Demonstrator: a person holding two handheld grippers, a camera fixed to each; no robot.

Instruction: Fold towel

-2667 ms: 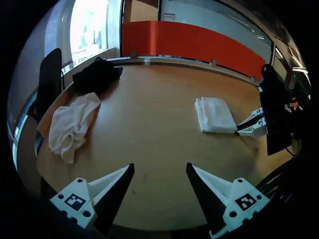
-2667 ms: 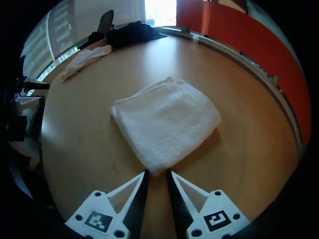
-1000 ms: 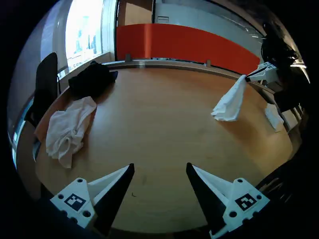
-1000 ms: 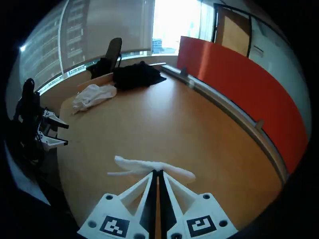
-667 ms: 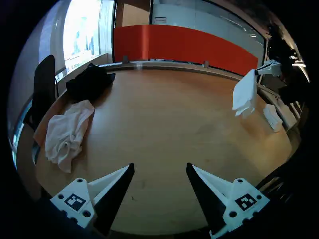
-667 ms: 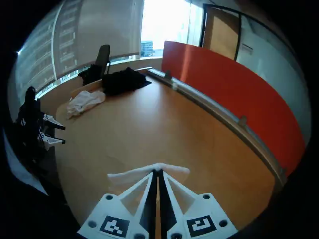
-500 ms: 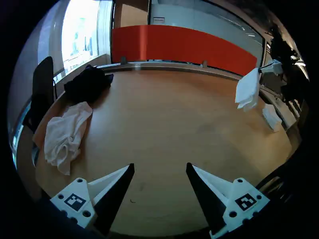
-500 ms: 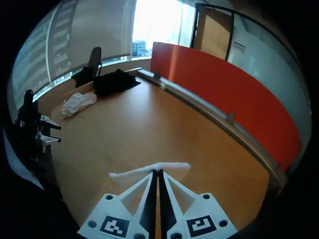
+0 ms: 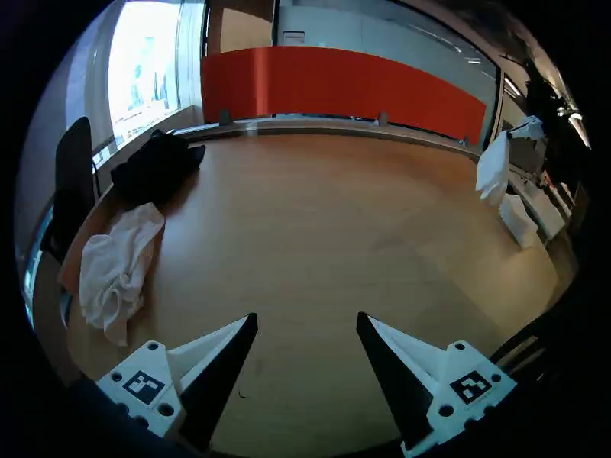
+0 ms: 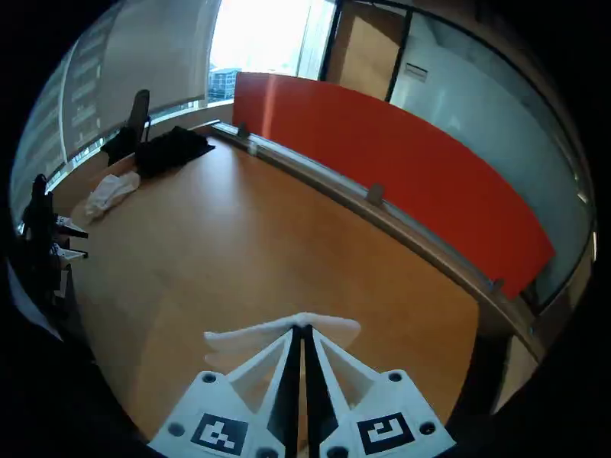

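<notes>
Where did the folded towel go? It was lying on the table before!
The right gripper pinched the folded towel, lifted it off the table and carried it toward the table's edge, where it hangs. The left gripper stayed open; the crumpled towel and black cloth stayed put.

Three white cloths, one black garment, one chair, one table, one panel and two grippers.
From the left gripper [image 9: 305,315] we count one crumpled white terry towel [image 9: 114,267] far off to its left, one folded white towel [image 9: 493,168] hanging far off to its right, nipped in the right gripper [image 9: 513,133], and one small folded white cloth [image 9: 519,221] just below that. We find one heap of black fabric [image 9: 153,164] ahead on its left, near one dark office chair [image 9: 69,183]. One round-edged wooden table [image 9: 321,214] spreads ahead of it, with one long orange-red partition panel [image 9: 344,80] beyond.
</notes>
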